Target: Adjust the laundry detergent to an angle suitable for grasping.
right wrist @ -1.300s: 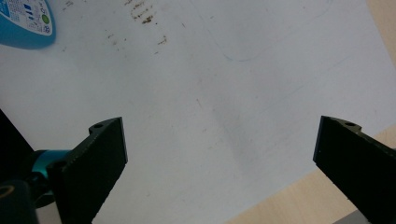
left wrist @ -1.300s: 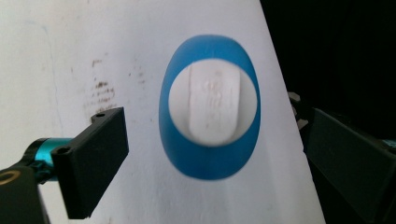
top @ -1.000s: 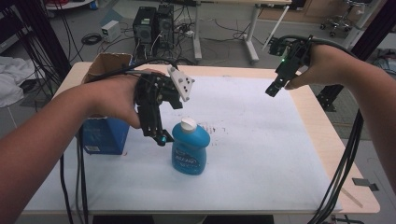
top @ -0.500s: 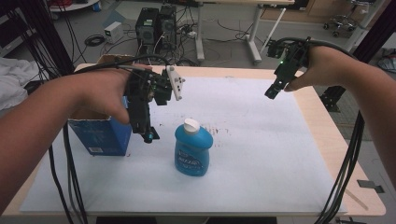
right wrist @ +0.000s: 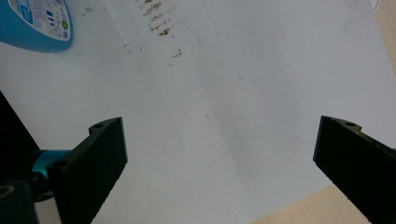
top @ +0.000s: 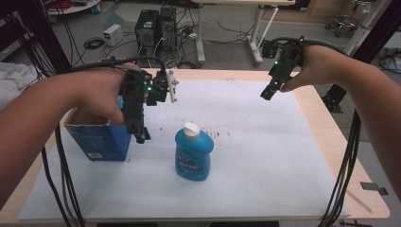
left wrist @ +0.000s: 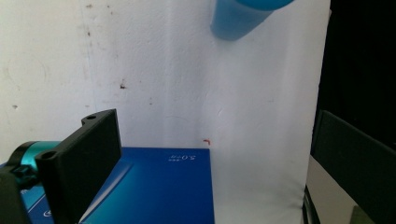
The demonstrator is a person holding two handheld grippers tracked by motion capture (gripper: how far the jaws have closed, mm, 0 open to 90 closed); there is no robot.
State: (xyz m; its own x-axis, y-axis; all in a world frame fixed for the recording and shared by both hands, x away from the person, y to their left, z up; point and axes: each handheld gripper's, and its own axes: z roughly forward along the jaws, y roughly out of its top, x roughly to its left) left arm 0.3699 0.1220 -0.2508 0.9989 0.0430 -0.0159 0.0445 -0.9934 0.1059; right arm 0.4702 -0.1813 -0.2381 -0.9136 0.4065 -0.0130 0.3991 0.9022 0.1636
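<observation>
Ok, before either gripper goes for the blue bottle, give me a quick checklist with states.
1. Blue bottle upright on the white sheet: ok.
2. Its white cap on: ok.
3. Left gripper jaws open, nothing between them: ok.
4. Right gripper jaws open and empty: ok.
5. Left gripper clear of the blue box: cannot tell; it hangs right at the box's edge.
6. Path from right gripper to bottle free: ok.

High view looks down from 6 o'clock; both gripper views look down closely, sharing the bottle (top: pixel 193 152).
</observation>
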